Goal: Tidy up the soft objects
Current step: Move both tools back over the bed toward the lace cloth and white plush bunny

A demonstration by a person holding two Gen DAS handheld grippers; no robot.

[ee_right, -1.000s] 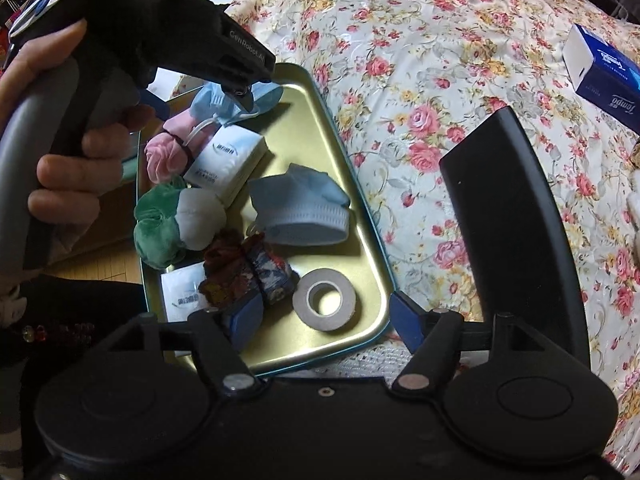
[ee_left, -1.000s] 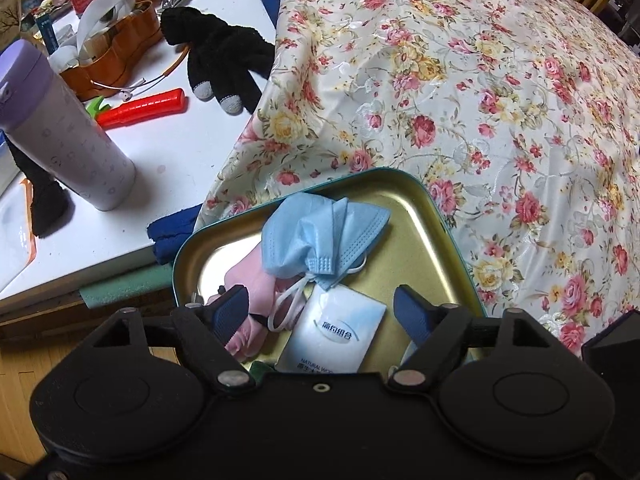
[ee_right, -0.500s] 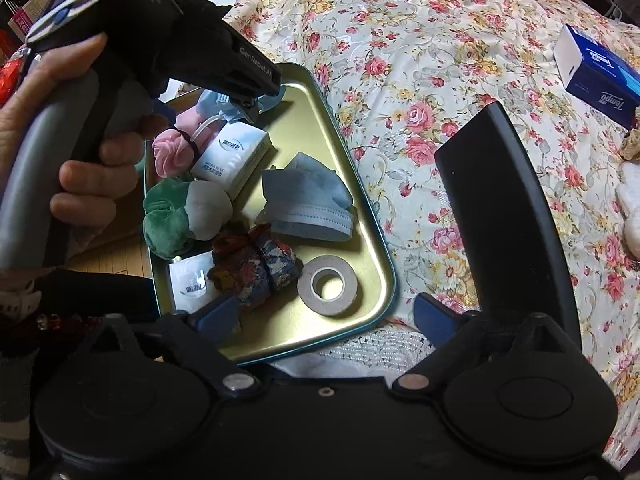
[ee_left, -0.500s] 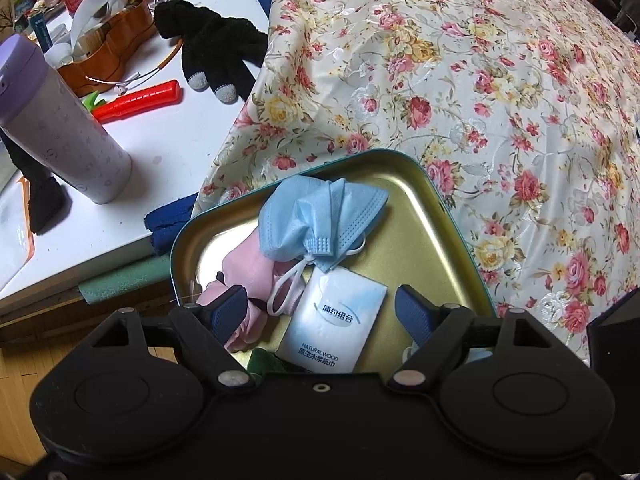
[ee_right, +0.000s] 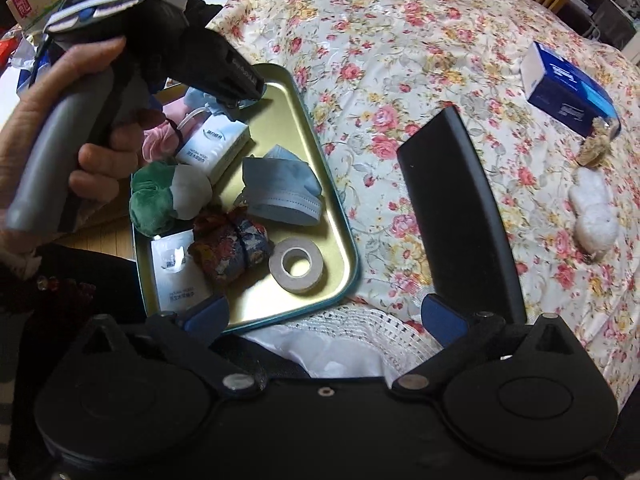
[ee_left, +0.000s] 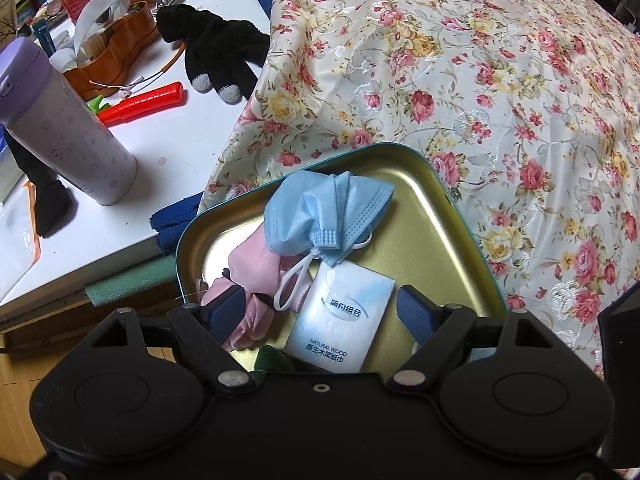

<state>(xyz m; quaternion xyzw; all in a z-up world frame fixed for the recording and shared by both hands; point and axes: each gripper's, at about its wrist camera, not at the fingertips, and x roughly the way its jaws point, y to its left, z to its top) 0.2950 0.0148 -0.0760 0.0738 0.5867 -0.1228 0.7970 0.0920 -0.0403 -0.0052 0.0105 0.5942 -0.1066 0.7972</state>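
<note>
A gold tin tray [ee_left: 424, 248] with a teal rim lies on the flowered cloth. At its far end are a light blue face mask [ee_left: 328, 216], a pink cloth bundle [ee_left: 256, 264] and a white tissue pack [ee_left: 340, 320]. My left gripper [ee_left: 320, 312] hangs over the pack with its jaws opening, and the pads press on nothing. In the right wrist view the tray [ee_right: 288, 120] also holds a grey-blue mask [ee_right: 284, 192], a green and white plush [ee_right: 168, 196], a dark floral bundle [ee_right: 228, 246] and a tape roll [ee_right: 296, 266]. My right gripper [ee_right: 326, 314] stands wide open above the tray's near edge, holding nothing.
A black flat lid [ee_right: 460, 216], a blue tissue box [ee_right: 568, 84] and a white plush [ee_right: 596, 216] lie on the cloth to the right. Left of the tray, a white table carries a purple bottle [ee_left: 68, 128], a black glove [ee_left: 216, 52] and a red-handled tool [ee_left: 144, 102].
My right gripper's jaws have spread wide and it has drawn up and back from the floral bundle. The left gripper's jaws have widened a little, and it has stayed in place.
</note>
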